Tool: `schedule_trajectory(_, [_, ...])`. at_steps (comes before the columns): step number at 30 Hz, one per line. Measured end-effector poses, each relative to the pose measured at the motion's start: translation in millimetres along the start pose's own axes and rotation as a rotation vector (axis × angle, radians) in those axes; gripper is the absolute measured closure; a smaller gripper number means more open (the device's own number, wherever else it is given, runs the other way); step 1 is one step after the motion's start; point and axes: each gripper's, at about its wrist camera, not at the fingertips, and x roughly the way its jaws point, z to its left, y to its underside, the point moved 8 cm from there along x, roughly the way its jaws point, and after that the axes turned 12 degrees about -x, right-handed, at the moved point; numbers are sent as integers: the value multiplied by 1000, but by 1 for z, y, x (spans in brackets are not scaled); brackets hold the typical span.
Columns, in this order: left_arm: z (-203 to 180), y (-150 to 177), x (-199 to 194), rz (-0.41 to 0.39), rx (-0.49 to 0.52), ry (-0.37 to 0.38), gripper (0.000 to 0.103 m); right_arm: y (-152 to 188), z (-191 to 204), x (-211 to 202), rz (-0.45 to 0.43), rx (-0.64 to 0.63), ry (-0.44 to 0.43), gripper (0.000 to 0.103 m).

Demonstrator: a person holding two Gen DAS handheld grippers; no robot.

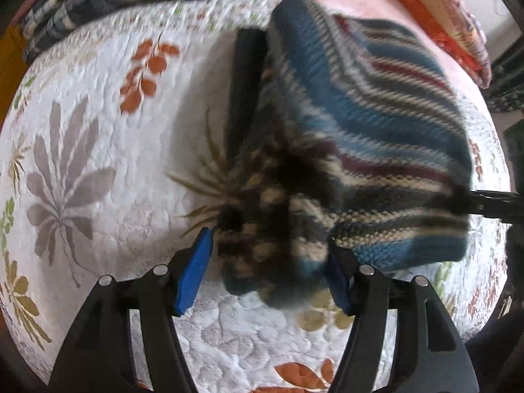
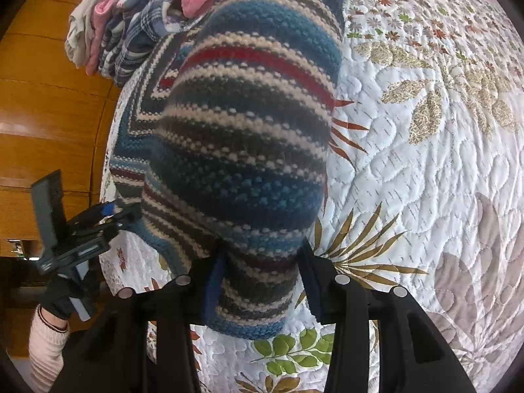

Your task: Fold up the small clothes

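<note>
Landmark: the striped knit garment (image 2: pixel 242 137), banded blue, cream, grey and red, lifted above the floral quilted bedspread (image 2: pixel 425 177). To its left in the right wrist view, the left gripper (image 2: pixel 122 214) holds the garment's lower left edge; a gloved hand (image 2: pixel 62 298) with a pale ribbed sleeve grips the handle. In the left wrist view, the left gripper (image 1: pixel 267 273) has blurred knit bunched between its blue pads (image 1: pixel 195 275); the jaws stand partly spread, pinching the cloth. The right gripper (image 2: pixel 262 281) straddles the garment's lower fold, jaws clamped against the knit. Behind the garment, folded clothes (image 2: pixel 131 29) are stacked.
</note>
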Motion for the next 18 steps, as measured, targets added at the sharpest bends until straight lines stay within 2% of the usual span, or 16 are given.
schedule_trajectory(4, [7, -4, 5, 8, -12, 7, 30, 1, 3, 5, 9, -14, 21, 56])
schedule_trajectory(7, [8, -6, -2, 35, -24, 48, 31, 0, 5, 3, 17, -6, 2, 55])
schedule_trajectory(9, [8, -13, -19, 34, -30, 99, 32, -4, 5, -6, 22, -5, -9, 53])
schedule_trajectory(14, [5, -49, -66, -73, -119, 278, 32, -21, 2, -42, -63, -33, 3, 51])
schedule_trajectory(16, [-3, -59, -66, -85, -141, 301, 32, -23, -4, -45, -72, -11, 5, 50])
schedule_trajectory(18, [-9, -68, -57, -88, -144, 288, 32, -22, -9, -43, -66, 7, 13, 50])
